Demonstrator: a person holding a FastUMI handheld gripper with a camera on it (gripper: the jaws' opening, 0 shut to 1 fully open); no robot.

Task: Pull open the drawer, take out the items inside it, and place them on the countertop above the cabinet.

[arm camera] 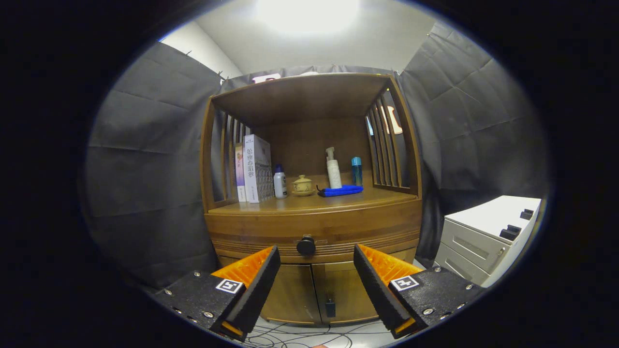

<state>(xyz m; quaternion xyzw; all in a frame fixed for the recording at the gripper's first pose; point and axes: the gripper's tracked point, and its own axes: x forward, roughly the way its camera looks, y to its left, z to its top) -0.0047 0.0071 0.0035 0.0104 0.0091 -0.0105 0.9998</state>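
Note:
A wooden cabinet (314,222) stands straight ahead of me. Its drawer (367,227) is shut, with a round dark knob (305,245) on its front. My gripper (316,258) is open, its fingers spread wide, and the knob sits just beyond the gap between the fingertips, a little above them. Nothing is held. The countertop (309,202) above the drawer forms the floor of an open shelf. The drawer's contents are hidden.
On the countertop stand upright books (255,169), a small white bottle (280,182), a lidded ceramic pot (302,185), a pump bottle (333,169), a blue-capped bottle (356,170) and a blue cloth (340,191). Two lower cabinet doors (314,295) are closed. A white drawer unit (488,237) stands at the right. Cables (300,333) lie on the floor.

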